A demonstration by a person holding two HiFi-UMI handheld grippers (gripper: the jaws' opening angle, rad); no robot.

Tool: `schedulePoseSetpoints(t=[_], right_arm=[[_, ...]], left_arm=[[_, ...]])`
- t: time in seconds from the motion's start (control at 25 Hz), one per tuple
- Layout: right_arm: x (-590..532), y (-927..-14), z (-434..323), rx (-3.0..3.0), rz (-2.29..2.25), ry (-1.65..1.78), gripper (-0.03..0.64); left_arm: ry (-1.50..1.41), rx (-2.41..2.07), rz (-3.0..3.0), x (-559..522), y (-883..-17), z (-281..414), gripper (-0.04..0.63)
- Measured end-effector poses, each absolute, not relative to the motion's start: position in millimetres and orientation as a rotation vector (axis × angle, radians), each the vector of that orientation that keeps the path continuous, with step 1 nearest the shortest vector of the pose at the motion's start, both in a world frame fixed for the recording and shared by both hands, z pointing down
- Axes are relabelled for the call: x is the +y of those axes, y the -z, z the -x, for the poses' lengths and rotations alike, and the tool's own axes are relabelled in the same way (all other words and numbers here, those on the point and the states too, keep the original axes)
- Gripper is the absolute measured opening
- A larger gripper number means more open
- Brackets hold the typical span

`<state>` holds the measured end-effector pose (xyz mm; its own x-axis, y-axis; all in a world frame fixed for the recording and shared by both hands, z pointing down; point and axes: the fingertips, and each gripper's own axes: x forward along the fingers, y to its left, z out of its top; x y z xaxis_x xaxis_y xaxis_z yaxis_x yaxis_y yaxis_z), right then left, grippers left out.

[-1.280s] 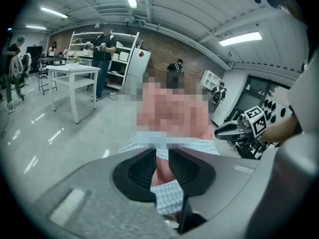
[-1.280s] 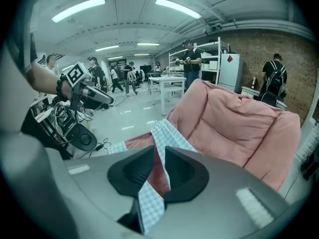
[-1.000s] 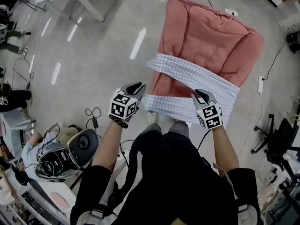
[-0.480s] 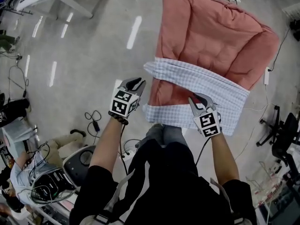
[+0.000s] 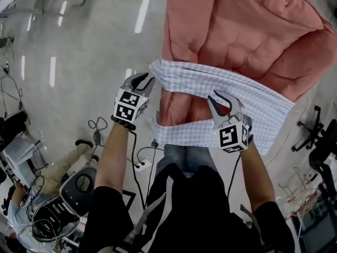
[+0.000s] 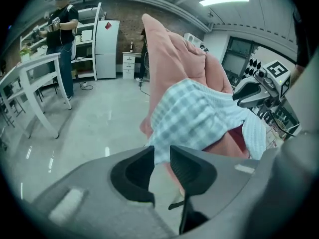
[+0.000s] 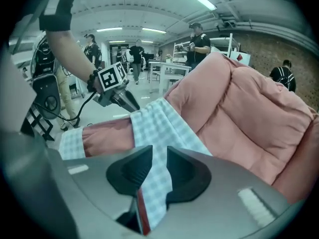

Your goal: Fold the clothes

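Observation:
A light-blue checked shirt [image 5: 237, 96] lies folded across a pink quilt [image 5: 242, 30]. Its upper folded edge runs as a strip between my two grippers. My left gripper [image 5: 145, 79] grips the shirt's left corner, and the cloth [image 6: 199, 113] bunches into its jaws [image 6: 162, 151], which are opening. My right gripper [image 5: 218, 98] sits on the same edge further right. The checked cloth [image 7: 159, 123] fills the gap of its jaws [image 7: 159, 151], which are opening too. The shirt's lower layer hangs over the quilt's near edge.
The quilt [image 7: 239, 103] covers a raised surface in front of the person's legs. Cables [image 5: 97, 124] and a round-based device [image 5: 79, 186] lie on the floor at left, an office chair [image 5: 321, 141] at right. A white table [image 6: 30, 78] and standing people [image 7: 199, 41] are farther off.
Both grippers have carried the shirt's folded edge forward, further onto the quilt. The left gripper, clear of the cloth half a second ago, now has the shirt's left corner in its jaws.

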<state>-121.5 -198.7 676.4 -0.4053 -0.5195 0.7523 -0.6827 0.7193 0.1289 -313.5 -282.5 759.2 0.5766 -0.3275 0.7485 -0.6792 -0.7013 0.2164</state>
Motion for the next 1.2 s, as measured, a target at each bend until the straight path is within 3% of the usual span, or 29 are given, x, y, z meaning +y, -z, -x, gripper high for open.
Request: schedulePoseSetpoints(t=[0.2,0.32,0.44,0.52,0.6,0.68,0.92,1.04,1.2], right_arm=[[-220.0,-689.9,96.2,-2.096,-0.974,-0.178,0.132],[-240.7,-673.4,118.3,-2.097,-0.964,-0.184,0.164],[-244.2,-673.8,152.6,-2.104,-0.931,-0.230,0.164],[-231.7,-687.2,163.0,-2.107,-0.885,-0.237,0.156],[-215.1,-698.5,161.8,-2.109,-0.845,-0.223,0.127],[-205.7,-703.9,160.4,-2.106,-0.830,-0.211,0.097],[-208.7,-701.5,167.3,-2.097,-0.876,-0.257,0.009],[-204.0,-694.3,168.9,-2.094,-0.895,-0.269,0.009],[-196.2,-694.8,158.3,-2.093,-0.904,-0.259,0.009]], left_arm=[[-1.015,-0.745,-2.409,-295.0,-781.0,278.6,0.169],[-1.000,-0.689,-2.382,-307.0,-766.3,296.1,0.218],[-0.933,-0.649,-2.372,-317.2,-760.5,319.7,0.219],[-0.870,-0.627,-2.377,-313.4,-759.8,320.9,0.141],[-0.840,-0.625,-2.391,-304.8,-759.3,312.4,0.015],[-0.859,-0.635,-2.410,-298.9,-760.9,307.8,0.008],[-0.973,-0.631,-2.480,-298.4,-767.0,317.6,0.040],[-1.030,-0.647,-2.508,-299.4,-766.2,323.3,0.190],[-1.128,-0.607,-2.581,-303.2,-769.1,313.2,0.202]])
